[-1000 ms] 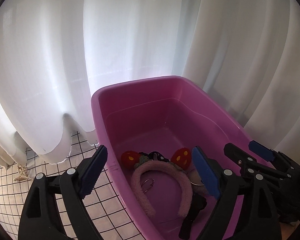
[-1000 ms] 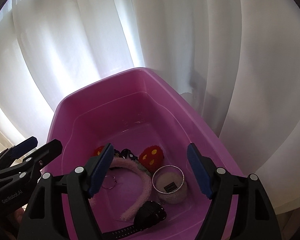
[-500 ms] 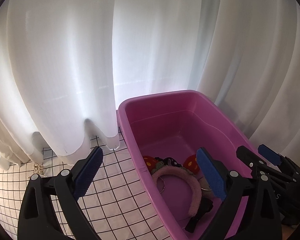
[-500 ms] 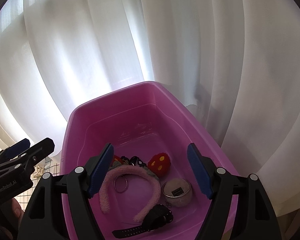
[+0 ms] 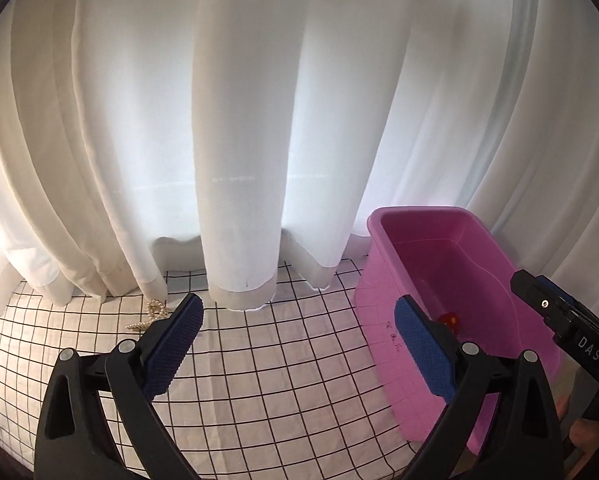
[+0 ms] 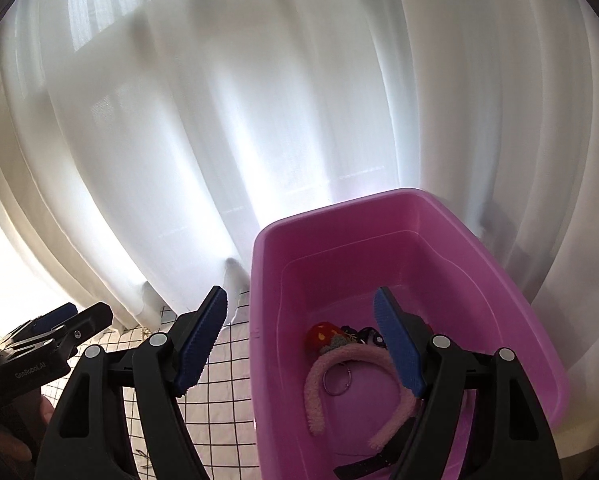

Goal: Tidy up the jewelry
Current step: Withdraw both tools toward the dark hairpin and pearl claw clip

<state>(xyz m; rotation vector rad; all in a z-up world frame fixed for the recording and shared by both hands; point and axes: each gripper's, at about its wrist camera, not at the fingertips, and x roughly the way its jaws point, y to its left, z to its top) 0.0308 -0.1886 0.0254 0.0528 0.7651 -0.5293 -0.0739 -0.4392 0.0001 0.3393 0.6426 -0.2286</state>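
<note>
Lying on checked cloth [image 5: 259, 360]: gold pearl jewelry [image 5: 151, 314] | both jaws wide, empty

**Jewelry: most in bin, one piece out on cloth**

Pink bin [image 6: 379, 216]: plastic, rectangular, open top, upright on the grid cloth, back end vs. curtain. Inside, on the floor: fuzzy pink headband [image 6: 319, 384], arch up, ends toward camera. Silver ring [image 6: 337, 378] lies w/in the arch, touching its inner edge. Red plush w/ yellow dots [image 6: 322, 335] just behind headband top; dark beaded bits [image 6: 369, 335] beside it. Black strap [image 6: 363, 466] at near end, partly hidden.

Pearl/gold piece [image 5: 149, 316]: outside bin, on cloth near curtain hem, well apart from bin. Type unclear.
</note>
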